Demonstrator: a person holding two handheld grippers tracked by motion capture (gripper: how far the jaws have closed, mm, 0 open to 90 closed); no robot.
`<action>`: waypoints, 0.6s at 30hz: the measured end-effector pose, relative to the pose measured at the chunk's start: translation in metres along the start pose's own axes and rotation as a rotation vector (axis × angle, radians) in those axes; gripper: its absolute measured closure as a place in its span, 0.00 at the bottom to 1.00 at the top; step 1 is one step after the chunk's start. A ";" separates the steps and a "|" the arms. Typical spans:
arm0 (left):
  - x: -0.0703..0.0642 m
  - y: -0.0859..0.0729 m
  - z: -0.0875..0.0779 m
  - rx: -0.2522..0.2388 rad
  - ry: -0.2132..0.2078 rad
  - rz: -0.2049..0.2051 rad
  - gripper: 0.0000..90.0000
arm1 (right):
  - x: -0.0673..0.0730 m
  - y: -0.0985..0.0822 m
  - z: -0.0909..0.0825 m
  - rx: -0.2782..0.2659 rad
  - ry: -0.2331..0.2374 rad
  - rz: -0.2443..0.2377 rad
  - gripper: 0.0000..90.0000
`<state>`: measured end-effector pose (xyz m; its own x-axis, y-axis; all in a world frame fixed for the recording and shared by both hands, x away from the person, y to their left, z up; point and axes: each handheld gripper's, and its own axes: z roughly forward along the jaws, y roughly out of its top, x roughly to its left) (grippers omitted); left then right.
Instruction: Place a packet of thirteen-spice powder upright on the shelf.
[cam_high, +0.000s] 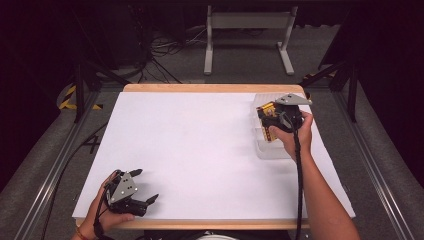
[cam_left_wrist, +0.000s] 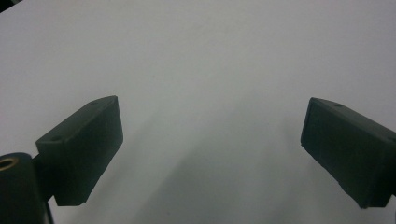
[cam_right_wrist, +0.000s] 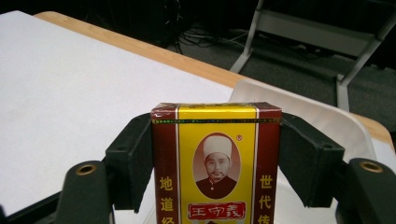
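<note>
Clamping the yellow box (cam_right_wrist: 217, 163), the right hand-held gripper (cam_high: 272, 122) hangs over the clear tray's (cam_high: 260, 150) rim.

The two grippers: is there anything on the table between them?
No: the high view shows bare white table between the left gripper and the right gripper.

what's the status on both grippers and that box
Right gripper shut on red-and-yellow printed carton, over clear plastic bin. Left gripper open, empty, on white table. Nothing in the way.
</note>
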<state>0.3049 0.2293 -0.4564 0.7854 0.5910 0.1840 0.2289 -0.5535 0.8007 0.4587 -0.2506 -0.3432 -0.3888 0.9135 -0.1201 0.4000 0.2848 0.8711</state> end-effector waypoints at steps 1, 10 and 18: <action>0.000 0.000 0.000 0.001 0.001 0.000 0.07 | -0.001 0.000 0.000 0.005 -0.002 0.004 0.36; 0.000 0.000 0.000 -0.003 0.001 0.002 0.07 | -0.006 -0.002 -0.004 0.026 -0.014 0.011 0.35; 0.000 0.000 0.000 -0.003 0.000 0.003 0.07 | -0.009 -0.006 -0.012 0.054 -0.028 0.009 0.34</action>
<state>0.3047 0.2294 -0.4564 0.7859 0.5894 0.1869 0.2244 -0.5537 0.8019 0.4503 -0.2643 -0.3417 -0.3619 0.9236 -0.1267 0.4482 0.2915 0.8451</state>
